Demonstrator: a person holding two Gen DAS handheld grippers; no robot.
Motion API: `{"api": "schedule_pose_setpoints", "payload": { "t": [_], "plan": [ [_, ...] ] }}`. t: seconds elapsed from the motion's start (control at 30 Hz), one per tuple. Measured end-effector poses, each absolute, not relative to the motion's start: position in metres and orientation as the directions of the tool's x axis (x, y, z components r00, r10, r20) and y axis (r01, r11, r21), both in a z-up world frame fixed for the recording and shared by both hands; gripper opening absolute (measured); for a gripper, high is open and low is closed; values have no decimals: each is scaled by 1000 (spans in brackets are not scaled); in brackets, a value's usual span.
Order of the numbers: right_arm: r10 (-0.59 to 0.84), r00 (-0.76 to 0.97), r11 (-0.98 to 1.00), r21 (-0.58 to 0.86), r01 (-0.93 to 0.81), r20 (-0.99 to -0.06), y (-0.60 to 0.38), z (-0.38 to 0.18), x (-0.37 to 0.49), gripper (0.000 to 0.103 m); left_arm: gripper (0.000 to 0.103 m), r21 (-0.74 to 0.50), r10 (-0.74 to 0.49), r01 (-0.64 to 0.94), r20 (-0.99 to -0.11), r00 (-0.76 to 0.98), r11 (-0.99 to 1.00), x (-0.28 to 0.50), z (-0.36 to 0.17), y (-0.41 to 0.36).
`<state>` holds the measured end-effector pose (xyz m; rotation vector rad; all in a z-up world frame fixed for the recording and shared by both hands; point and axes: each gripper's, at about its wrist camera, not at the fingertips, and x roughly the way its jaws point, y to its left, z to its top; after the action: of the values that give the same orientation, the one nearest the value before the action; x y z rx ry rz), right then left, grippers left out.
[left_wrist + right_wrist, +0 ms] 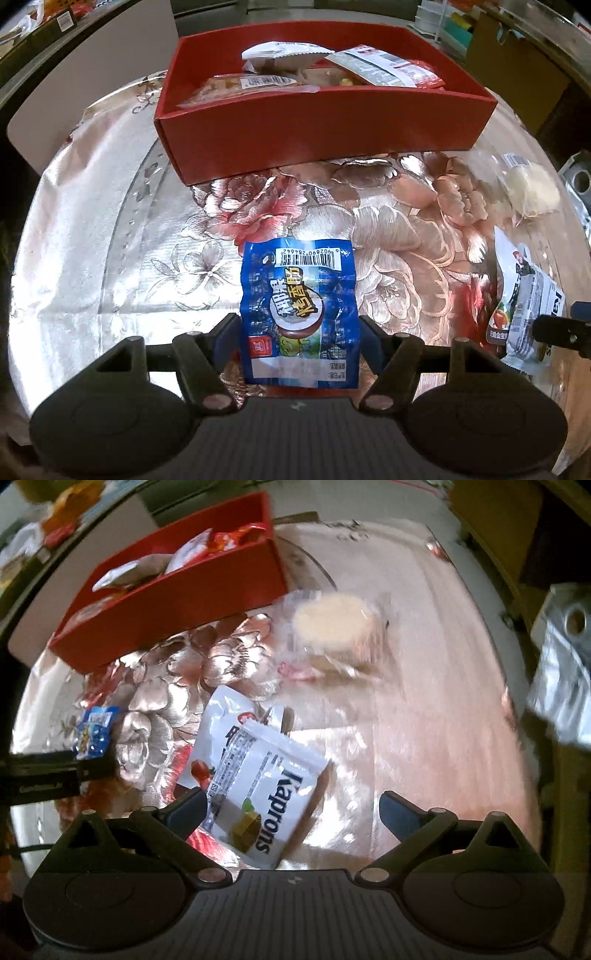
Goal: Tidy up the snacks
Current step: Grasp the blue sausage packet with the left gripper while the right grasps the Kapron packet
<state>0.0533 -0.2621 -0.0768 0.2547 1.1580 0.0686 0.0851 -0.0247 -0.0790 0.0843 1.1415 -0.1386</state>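
My left gripper (pixel 299 332) is shut on a blue snack packet (pixel 299 295), one pad pressing on each side, with the packet held a little above the floral tablecloth (pixel 388 221). Beyond it stands a red box (pixel 317 125) with several wrapped snacks inside. My right gripper (pixel 293 805) is open wide and low over a white "Kaprons" packet (pixel 273 794), which lies on a second white packet (pixel 221 716) near the left finger (pixel 192 805). A round pale cake in clear wrap (pixel 332 624) lies behind them. In the right wrist view the blue packet (pixel 94 731) shows at the far left.
The round table's edge curves close on the left (pixel 48 206) and right. A metallic block (pixel 565 672) sits off the table's right side. Cardboard boxes (pixel 517 48) and clutter stand behind the red box (pixel 177 602).
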Motion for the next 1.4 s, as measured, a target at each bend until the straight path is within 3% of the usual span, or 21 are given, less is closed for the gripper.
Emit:
{"api": "schedule_pose_setpoints", "payload": {
  "t": [0.17, 0.37, 0.47, 0.57, 0.73, 0.83, 0.87, 0.9, 0.93, 1.0, 1.4],
  "plan": [
    [109, 426, 984, 158, 81, -898, -245, -84, 59, 103, 62, -3, -70, 163, -910, 409, 987, 87, -79, -26],
    [15, 409, 996, -22, -85, -912, -209, -94, 63, 103, 68, 14, -72, 196, -904, 421, 980, 83, -81, -30],
    [43, 417, 998, 17, -65, -908, -216, -92, 62, 103, 78, 2, -89, 217, -908, 410, 976, 84, -83, -32],
    [48, 420, 995, 7, -99, -906, -215, -94, 59, 103, 96, 29, -70, 228, -907, 416, 973, 83, -87, -37],
    [47, 408, 994, 4, -105, -912, -212, -92, 60, 103, 99, 4, -81, 210, -916, 394, 978, 89, -90, -34],
    [36, 420, 997, 4, -79, -907, -215, -87, 61, 95, 94, 10, -76, 207, -913, 400, 978, 88, -90, -34],
    [28, 429, 996, -11, -88, -903, -214, -85, 61, 86, 92, 12, -71, 199, -913, 403, 980, 88, -89, -33],
    [43, 432, 996, 5, -90, -901, -216, -83, 61, 80, 85, 11, -68, 189, -912, 405, 982, 87, -87, -31],
    [49, 432, 997, 15, -82, -900, -218, -81, 61, 78, 74, 7, -69, 182, -910, 409, 983, 87, -85, -30],
    [60, 436, 997, 31, -72, -898, -221, -78, 61, 76, 62, -12, -81, 166, -906, 415, 986, 88, -79, -24],
    [122, 537, 990, 142, -4, -835, -249, -39, 54, 76, 60, -151, -189, 125, -892, 411, 981, 93, -59, -3]
  ]
}}
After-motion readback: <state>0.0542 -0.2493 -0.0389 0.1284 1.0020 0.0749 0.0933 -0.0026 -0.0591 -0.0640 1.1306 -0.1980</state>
